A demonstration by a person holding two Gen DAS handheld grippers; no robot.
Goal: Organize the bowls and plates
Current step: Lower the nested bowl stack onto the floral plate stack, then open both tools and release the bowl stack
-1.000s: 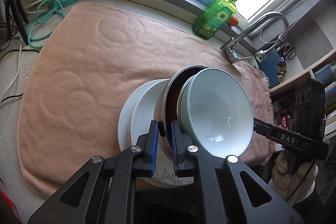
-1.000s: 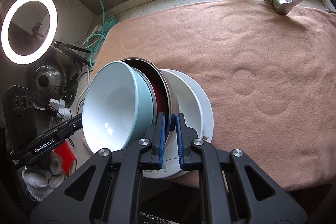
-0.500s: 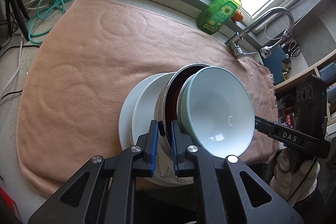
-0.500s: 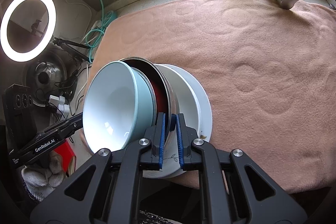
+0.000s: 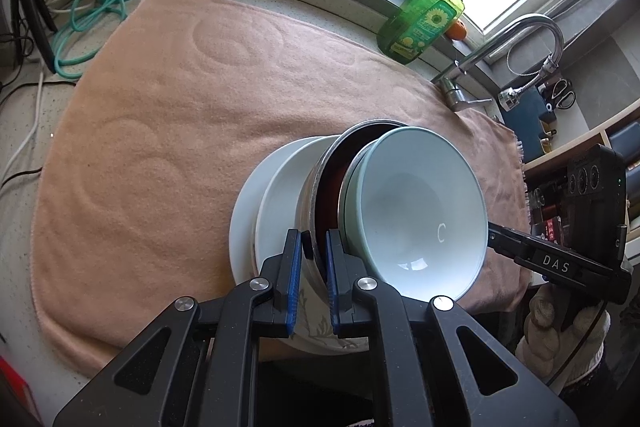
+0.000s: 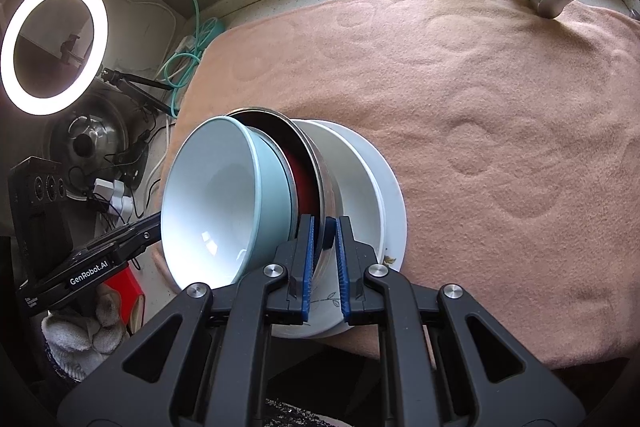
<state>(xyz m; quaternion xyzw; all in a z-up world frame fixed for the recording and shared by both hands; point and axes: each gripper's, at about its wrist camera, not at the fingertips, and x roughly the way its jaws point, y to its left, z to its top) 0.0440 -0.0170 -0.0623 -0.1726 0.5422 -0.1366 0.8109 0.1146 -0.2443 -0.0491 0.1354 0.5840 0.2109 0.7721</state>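
Left tongs: clamped narrow on the rim of the steel bowl, near side of the stack.
Right tongs: clamped narrow on the same steel rim, opposite side; both point steeply down.
Steel bowl: red-lined, stiff, thin-walled; the rim gives a sound pinch point but smooth metal may slip between the pads.
Pale blue bowl: nested in the steel bowl, unclamped, glazed and breakable; judged liable to slide out if tilted further.
White plates: beneath the bowls; whether lifted or resting cannot be told.
Location: stack sits tilted over the near edge of the peach towel on the table.
Handling: heavy combined load; keep level, move slowly.
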